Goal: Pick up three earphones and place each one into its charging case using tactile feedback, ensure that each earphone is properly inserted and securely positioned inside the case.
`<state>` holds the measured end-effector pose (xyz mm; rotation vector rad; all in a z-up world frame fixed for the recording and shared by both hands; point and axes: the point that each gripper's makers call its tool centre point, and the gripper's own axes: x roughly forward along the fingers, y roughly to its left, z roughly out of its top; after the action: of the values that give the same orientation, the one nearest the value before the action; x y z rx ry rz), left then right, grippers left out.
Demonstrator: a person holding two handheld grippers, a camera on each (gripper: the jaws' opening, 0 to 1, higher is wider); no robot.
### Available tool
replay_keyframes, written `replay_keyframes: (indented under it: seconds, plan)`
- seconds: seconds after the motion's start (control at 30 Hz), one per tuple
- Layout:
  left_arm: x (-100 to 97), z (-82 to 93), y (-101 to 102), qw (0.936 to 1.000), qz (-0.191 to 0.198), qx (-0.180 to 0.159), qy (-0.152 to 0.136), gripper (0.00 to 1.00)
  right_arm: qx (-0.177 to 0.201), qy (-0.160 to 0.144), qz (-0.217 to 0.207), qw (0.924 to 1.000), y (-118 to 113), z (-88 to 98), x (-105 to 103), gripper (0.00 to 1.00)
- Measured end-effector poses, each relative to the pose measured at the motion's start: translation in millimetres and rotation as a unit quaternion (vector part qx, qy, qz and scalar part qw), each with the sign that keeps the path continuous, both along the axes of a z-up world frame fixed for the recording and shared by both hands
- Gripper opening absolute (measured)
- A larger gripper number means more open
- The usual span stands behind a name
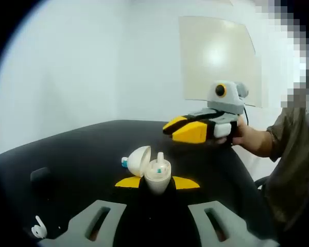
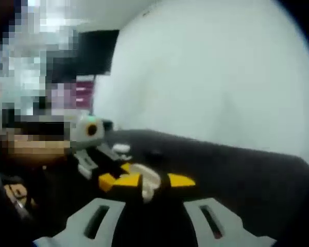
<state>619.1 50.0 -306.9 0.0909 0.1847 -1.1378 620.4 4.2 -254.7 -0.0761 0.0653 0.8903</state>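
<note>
My left gripper (image 1: 157,182) is shut on a white charging case (image 1: 158,180) with its lid (image 1: 139,159) swung open to the left. One earphone (image 1: 160,163) stands in the case. A loose white earphone (image 1: 38,228) lies on the black table (image 1: 82,154) at the lower left. The right gripper (image 1: 167,128) hovers above and beyond the case, held by a hand. In the blurred right gripper view its jaws (image 2: 154,181) stand apart, and the white case (image 2: 147,184) shows between and below them, at the tip of the left gripper (image 2: 113,175).
A small dark object (image 1: 41,175) lies on the table left of the case. A pale panel (image 1: 216,56) leans on the white wall behind. A person's arm and body (image 1: 293,149) are at the right, by the table's edge.
</note>
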Motion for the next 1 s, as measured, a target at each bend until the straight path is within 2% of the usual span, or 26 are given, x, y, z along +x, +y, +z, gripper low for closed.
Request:
replay_keyframes:
  seconds: [0.1,0.17,0.3,0.43,0.5,0.53,0.73,0.8,0.87,0.9,0.97,1.0]
  plan:
    - [-0.2,-0.1,0.1,1.0,0.0,0.0,0.0,0.18,0.055,0.048,0.037,0.9967,0.1,4.4,2.0,0.21]
    - [-0.2,-0.1,0.1,1.0,-0.001,0.0,0.0,0.18,0.068,0.066,0.039,0.9947,-2.3,3.5,7.9,0.21]
    - [-0.4,-0.2,0.2,1.0,-0.002,0.0,0.0,0.18,0.047,0.064,0.026,0.9965,-0.8,-4.0,16.9,0.21]
    - [-0.5,-0.2,0.4,1.0,-0.002,0.0,0.0,0.18,0.015,0.058,0.029,0.9978,12.1,-17.2,17.6,0.24]
    - [-0.4,-0.3,0.5,1.0,-0.002,0.001,0.0,0.18,-0.014,0.053,0.026,0.9981,14.8,-26.5,18.9,0.24]
    - [-0.4,-1.0,0.8,1.0,-0.001,0.003,0.0,0.18,0.0,0.044,0.018,0.9989,15.3,-23.8,21.4,0.24]
    - [-1.1,-0.8,-0.2,1.0,-0.002,0.003,-0.002,0.18,-0.011,0.031,0.024,0.9992,8.0,-18.5,22.3,0.24]
    - [-1.2,-0.7,-0.3,1.0,-0.002,0.003,-0.002,0.18,0.026,0.036,0.027,0.9986,2.8,-7.7,23.5,0.24]
    - [-1.2,-0.6,-0.4,1.0,-0.002,0.003,-0.002,0.18,0.057,0.047,0.043,0.9963,-1.6,0.1,22.6,0.24]
    - [-1.2,-0.6,-0.4,1.0,-0.002,0.003,-0.003,0.18,0.06,0.053,0.059,0.9951,-2.7,0.2,20.2,0.24]
    - [-1.8,-0.7,-0.8,1.0,-0.004,0.003,-0.001,0.18,0.05,0.077,0.096,0.9911,-1.0,-7.7,13.9,0.25]
    - [-1.8,-0.7,-0.8,1.0,-0.004,0.003,-0.001,0.18,0.035,0.104,0.13,0.9855,1.8,-18.0,7.7,0.25]
